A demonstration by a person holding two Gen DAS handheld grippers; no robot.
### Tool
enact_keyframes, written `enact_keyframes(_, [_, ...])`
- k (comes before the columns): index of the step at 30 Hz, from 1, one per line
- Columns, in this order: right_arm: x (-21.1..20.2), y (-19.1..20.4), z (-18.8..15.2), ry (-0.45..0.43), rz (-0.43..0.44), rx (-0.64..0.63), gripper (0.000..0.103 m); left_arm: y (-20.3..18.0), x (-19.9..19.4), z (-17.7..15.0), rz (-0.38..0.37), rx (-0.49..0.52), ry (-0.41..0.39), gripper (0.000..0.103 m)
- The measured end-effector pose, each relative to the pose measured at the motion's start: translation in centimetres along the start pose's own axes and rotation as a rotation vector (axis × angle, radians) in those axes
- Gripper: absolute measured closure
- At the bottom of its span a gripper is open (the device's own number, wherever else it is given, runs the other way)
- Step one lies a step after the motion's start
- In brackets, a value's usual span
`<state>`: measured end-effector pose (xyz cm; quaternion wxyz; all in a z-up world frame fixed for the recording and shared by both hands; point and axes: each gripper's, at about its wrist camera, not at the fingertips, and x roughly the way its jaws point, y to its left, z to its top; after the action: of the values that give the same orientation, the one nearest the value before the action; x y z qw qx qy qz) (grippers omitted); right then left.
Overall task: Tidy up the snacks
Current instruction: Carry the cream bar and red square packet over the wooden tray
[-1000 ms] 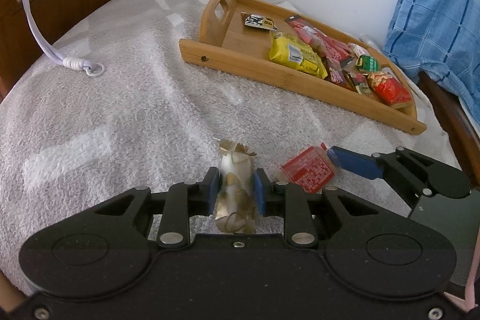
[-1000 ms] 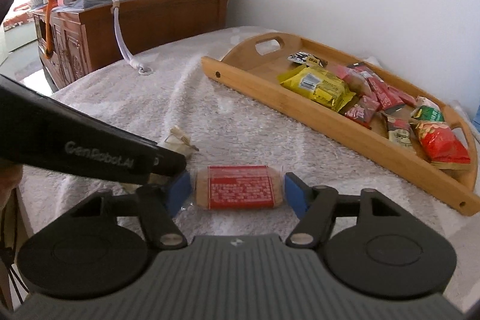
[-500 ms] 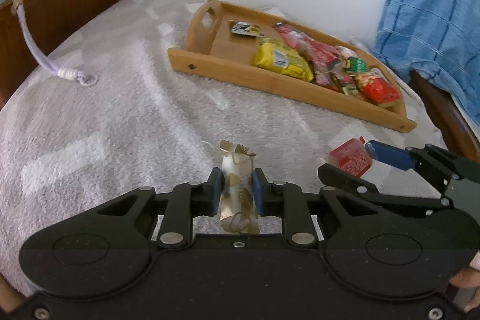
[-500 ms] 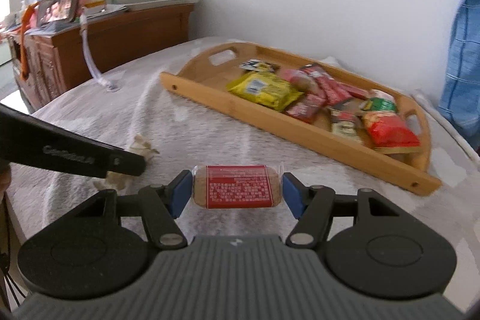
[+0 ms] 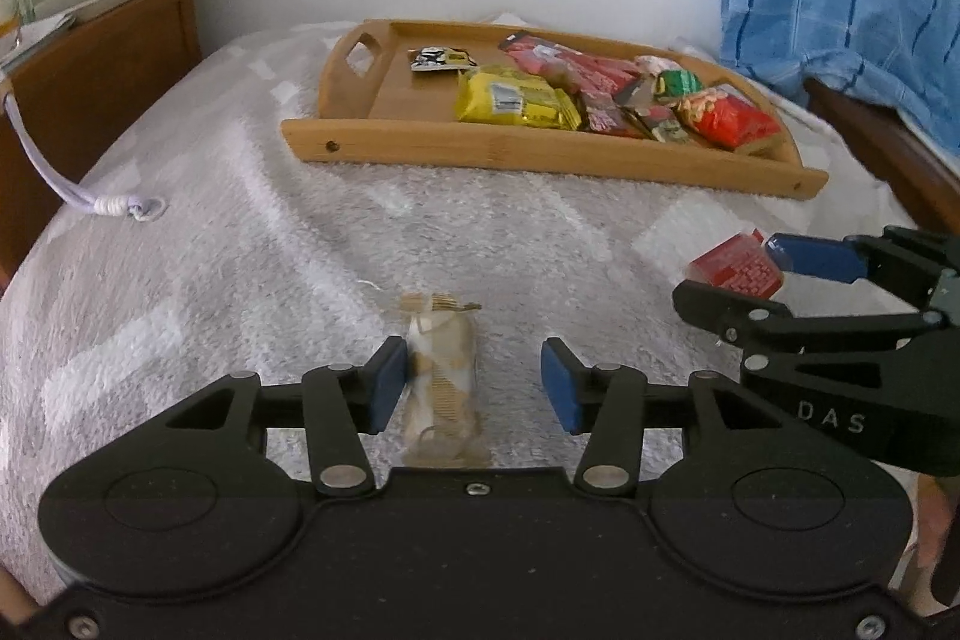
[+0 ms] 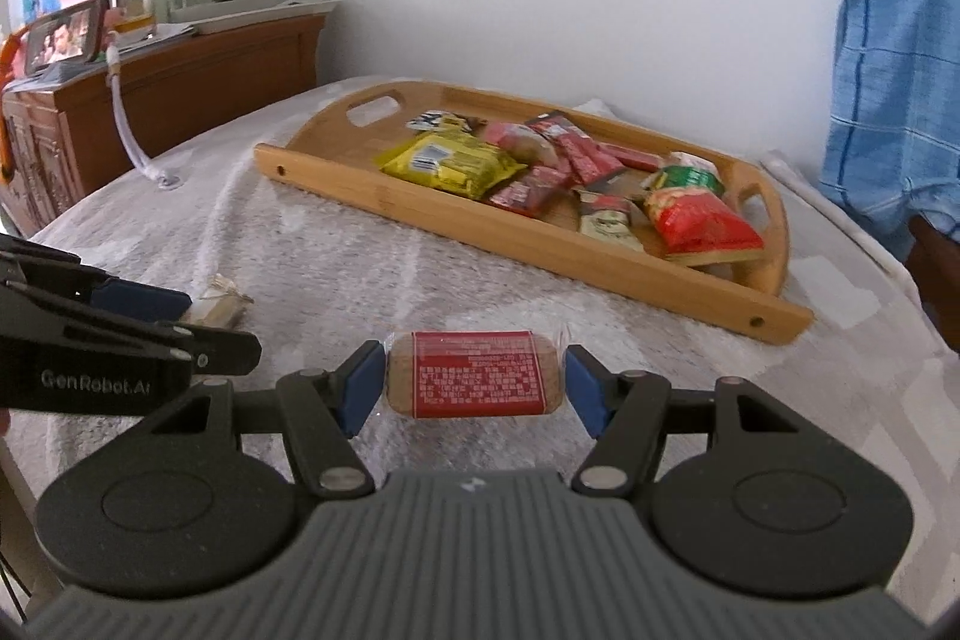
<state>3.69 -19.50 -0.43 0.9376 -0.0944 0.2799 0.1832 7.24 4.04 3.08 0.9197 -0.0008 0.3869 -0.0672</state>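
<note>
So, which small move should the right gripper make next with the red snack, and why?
Probably carry it forward toward the wooden tray. The right gripper has its jaws shut on the red snack, which looks lifted off the blanket, and the other snacks already lie in that tray, ahead and slightly right.

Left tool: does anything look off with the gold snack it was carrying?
Yes. The left tool is open, and the gold snack touches only one pad, with a clear gap to the other. It looks released short of the tray. The right tool holds its red snack squarely.
</note>
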Motion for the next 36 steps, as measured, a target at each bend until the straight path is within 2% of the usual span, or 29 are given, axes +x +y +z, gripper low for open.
enact_keyframes(2, [-0.1,-0.2,-0.2,-0.001,-0.007,0.013,0.035,-0.5,0.1,-0.1,0.021,0.024,-0.001,0.065])
enact_keyframes(3, [-0.2,-0.3,-0.3,-0.001,-0.01,0.017,0.035,-0.8,0.1,-0.2,0.028,0.033,-0.007,0.076])
enact_keyframes(5, [-0.3,-0.4,-0.4,-0.004,-0.019,0.024,0.035,-1.0,-0.1,-0.3,0.019,0.032,-0.01,0.082])
enact_keyframes(13, [-0.9,-1.1,-0.5,-0.02,-0.034,0.059,0.035,-1.2,-1.1,0.5,0.024,0.003,-0.029,0.082])
enact_keyframes(19, [-1.4,-1.6,0.2,-0.042,-0.046,0.089,0.035,-1.1,-2.2,2.4,0.002,-0.024,-0.054,0.082])
enact_keyframes(31, [-1.8,-2.6,2.5,-0.092,-0.068,0.127,0.034,-1.7,-2.6,6.2,0.005,-0.026,-0.109,0.082])
enact_keyframes(34, [-1.9,-2.9,3.2,-0.106,-0.071,0.132,0.033,-1.7,-2.6,7.2,0.006,-0.02,-0.123,0.083])
enact_keyframes(36, [-1.8,-3.1,3.7,-0.114,-0.075,0.139,0.033,-1.6,-2.5,7.6,-0.003,-0.021,-0.123,0.087])
